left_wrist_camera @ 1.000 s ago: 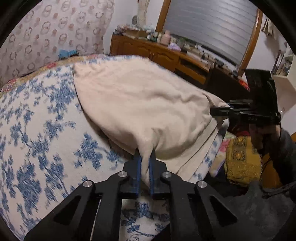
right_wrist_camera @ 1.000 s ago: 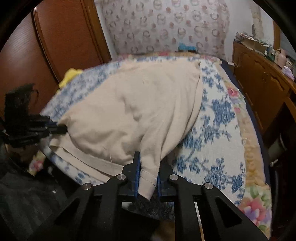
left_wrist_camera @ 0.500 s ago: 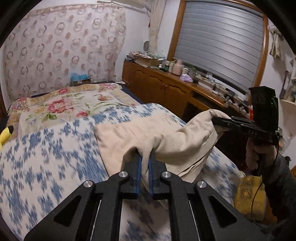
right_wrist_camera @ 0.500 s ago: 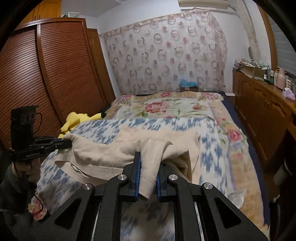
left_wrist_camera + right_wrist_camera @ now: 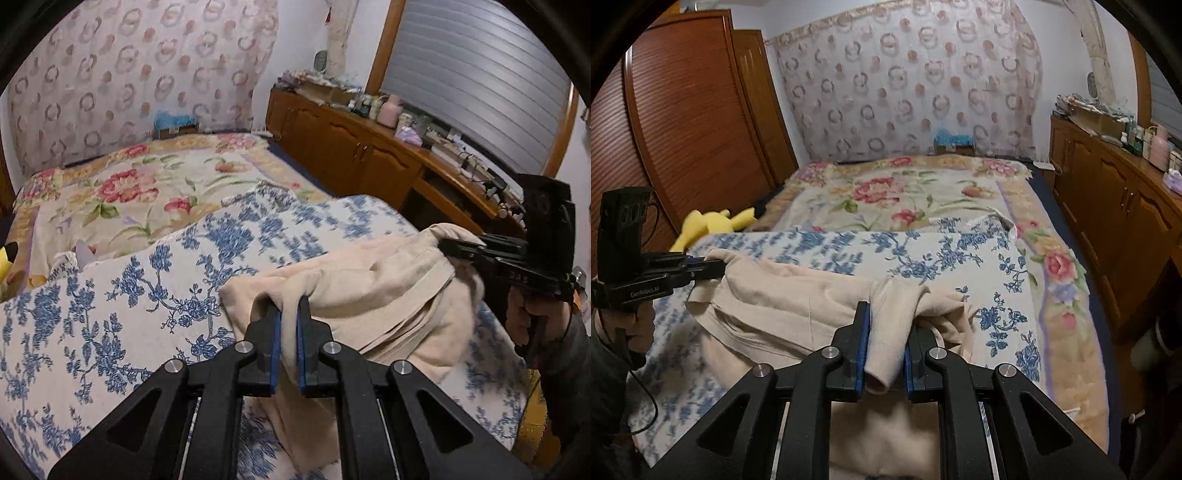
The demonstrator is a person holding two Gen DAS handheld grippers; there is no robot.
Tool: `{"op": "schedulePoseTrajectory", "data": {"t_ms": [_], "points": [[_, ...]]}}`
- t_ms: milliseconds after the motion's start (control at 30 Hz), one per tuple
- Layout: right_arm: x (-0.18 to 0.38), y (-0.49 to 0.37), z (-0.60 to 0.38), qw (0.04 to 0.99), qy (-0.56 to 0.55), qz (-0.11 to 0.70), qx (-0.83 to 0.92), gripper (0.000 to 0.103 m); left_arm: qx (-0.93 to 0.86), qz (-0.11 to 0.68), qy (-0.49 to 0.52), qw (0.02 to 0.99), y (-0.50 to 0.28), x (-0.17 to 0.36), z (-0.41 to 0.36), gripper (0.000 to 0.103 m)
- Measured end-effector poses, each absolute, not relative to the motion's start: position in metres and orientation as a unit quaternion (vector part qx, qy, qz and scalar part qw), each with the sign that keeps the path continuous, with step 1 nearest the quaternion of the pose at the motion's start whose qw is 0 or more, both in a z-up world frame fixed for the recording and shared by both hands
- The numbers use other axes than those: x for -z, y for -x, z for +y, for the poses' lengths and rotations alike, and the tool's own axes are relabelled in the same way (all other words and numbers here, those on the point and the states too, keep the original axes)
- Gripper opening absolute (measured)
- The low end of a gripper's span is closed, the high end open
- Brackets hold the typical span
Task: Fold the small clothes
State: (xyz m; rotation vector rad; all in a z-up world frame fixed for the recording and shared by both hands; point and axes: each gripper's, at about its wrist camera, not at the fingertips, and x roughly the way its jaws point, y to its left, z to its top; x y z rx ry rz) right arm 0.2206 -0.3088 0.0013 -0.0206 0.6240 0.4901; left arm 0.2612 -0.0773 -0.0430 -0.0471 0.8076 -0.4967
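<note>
Left tool (image 5: 287,310): I see my blue pads pinched on a fold of the garment (image 5: 369,291); cloth runs between the fingers and hangs below them
Right tool (image 5: 884,321): pinching another gathered edge of the same garment (image 5: 798,306), a strip of cloth drooping out between the blue pads
Left tool from right view (image 5: 716,264): at far left, its tip buried in a bunched corner of the cloth
Right tool from left view (image 5: 448,245): at far right, tip gripping the cloth's raised corner; a hand (image 5: 524,314) holds its handle below
Garment: beige, doubled over and rumpled, strung between my two tools; its lower part lies on the blue quilt (image 5: 110,295) near the bed's near end
Blue quilt: white with blue flowers, covering the near part of the bed; it lies over the floral blanket (image 5: 905,192)
Floral blanket: pink and green flowers, spread across the far part of the bed, up to the curtain (image 5: 905,81)
Yellow toy (image 5: 709,225): on the bed's left edge, beside the wardrobe (image 5: 683,122), well apart from the garment
Cabinet (image 5: 1115,206): wooden, along the bed's right side, its top cluttered with small items I cannot make out
</note>
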Motion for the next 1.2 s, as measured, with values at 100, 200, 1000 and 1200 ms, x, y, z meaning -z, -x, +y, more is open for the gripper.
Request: {"op": "schedulePoseTrajectory", "data": {"t_ms": [100,200,1000,1200], "points": [[-0.007,-0.23,-0.301,0.922,0.021,0.313,-0.226,0.02,0.244,0.399,0.027,0.883,-0.264,0.051,-0.075,0.011],[-0.017,-0.226,-0.305,0.922,0.018,0.31,-0.233,0.024,0.238,0.396,0.03,0.887,-0.257,0.049,-0.065,0.027],[-0.022,-0.22,-0.273,0.9,0.135,0.334,-0.244,0.053,0.238,0.418,-0.034,0.876,-0.272,0.06,-0.077,0.045],[-0.037,-0.248,-0.286,0.908,0.093,0.311,-0.264,0.019,0.226,0.403,-0.034,0.886,-0.296,0.053,-0.078,0.045]]}}
